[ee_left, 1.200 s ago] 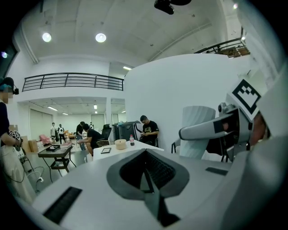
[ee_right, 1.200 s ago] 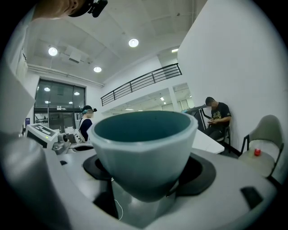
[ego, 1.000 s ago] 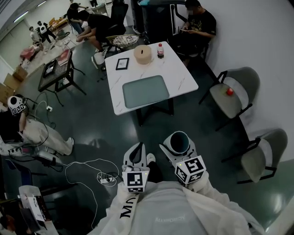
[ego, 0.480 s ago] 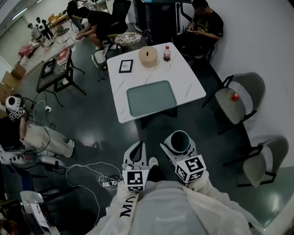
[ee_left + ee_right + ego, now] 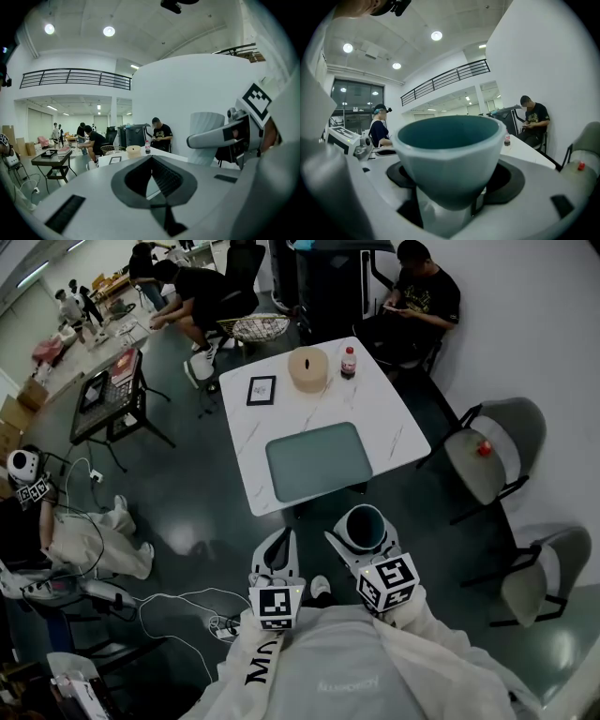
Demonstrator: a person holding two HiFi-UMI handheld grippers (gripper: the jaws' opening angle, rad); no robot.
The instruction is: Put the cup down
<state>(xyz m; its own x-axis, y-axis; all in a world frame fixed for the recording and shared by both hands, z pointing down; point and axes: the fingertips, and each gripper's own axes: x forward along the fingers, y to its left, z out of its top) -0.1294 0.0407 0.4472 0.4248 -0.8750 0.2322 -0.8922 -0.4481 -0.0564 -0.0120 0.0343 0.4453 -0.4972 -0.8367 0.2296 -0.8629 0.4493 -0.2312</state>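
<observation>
Teal lines the inside of the cup (image 5: 364,527) and white covers its outside. You hold it upright, mouth up, in your right gripper (image 5: 371,559). Its jaws clamp the cup's lower part from both sides, and in the right gripper view the cup fills the middle with its base seated between them.

Your left gripper (image 5: 278,557) carries nothing; its jaws are pressed together with no object between them. You hold both grippers side by side in front of your chest.

The cup hangs in the air over the dark floor (image 5: 187,512), short of the near edge of the white marble-patterned table (image 5: 389,423) and apart from it. A grey-green mat (image 5: 319,461) lies on the table's near half. At the far end stands a round beige container (image 5: 307,368), with a small red-capped bottle (image 5: 349,362) just beside it and a dark-framed flat item (image 5: 261,389) on its other side.

A seated person (image 5: 422,294) is behind the table's far corner. To your right stand two grey chairs; the one nearer the table (image 5: 492,470) has a small red object (image 5: 484,448) on its seat, and the other (image 5: 544,573) is closer to you. White cables (image 5: 183,601) trail across the floor at your left.
</observation>
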